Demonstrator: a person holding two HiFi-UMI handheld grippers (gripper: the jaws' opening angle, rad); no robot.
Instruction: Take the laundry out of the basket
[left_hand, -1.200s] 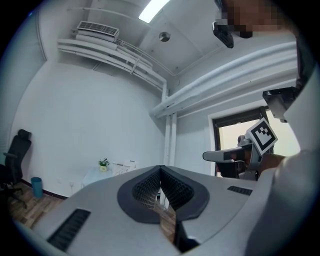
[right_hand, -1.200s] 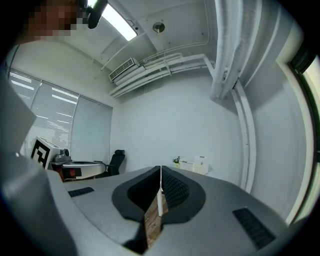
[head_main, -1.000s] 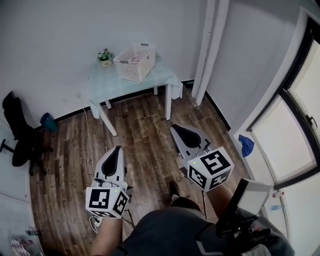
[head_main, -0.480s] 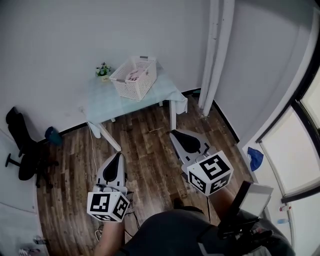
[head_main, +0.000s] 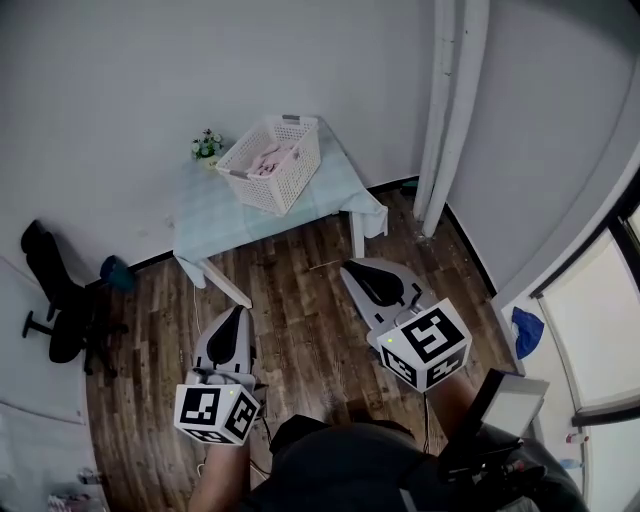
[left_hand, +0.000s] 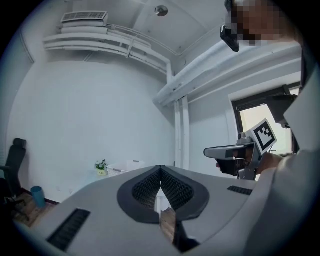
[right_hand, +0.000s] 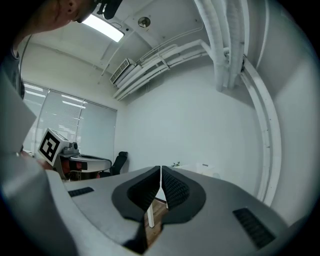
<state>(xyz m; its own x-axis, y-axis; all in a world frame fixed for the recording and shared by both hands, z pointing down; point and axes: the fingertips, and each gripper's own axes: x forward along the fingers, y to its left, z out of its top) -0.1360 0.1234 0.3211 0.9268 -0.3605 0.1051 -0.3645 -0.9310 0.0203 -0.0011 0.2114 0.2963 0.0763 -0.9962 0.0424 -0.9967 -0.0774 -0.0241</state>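
Both empty: left gripper (head_main: 238, 312), right gripper (head_main: 352, 270) pressed together.
Pink laundry (head_main: 265, 160) in basket (head_main: 292, 185), 12 o'clock: probably soft, light; pinch a raised fold.

— What is the laundry basket (head_main: 292, 150) made of?
— White plastic in an open lattice, with a slight gloss. The laundry (head_main: 262, 160) inside is soft, crumpled pink cloth.
— And the table?
— A pale mint tablecloth (head_main: 212, 212) covers it, a smooth cloth that hangs limp at the corners.
— The floor (head_main: 300, 300)?
— Dark wood planks, visibly grained, with a low sheen.
— The tools?
— The left gripper (left_hand: 160, 172) and right gripper (right_hand: 160, 172) have smooth, matt grey plastic shells. Their pads (left_hand: 145, 190) are black and finely ribbed, and they look rubbery.
— The wall (head_main: 120, 90)?
— Matt white paint. The pipes (head_main: 455, 110) are smooth and white.
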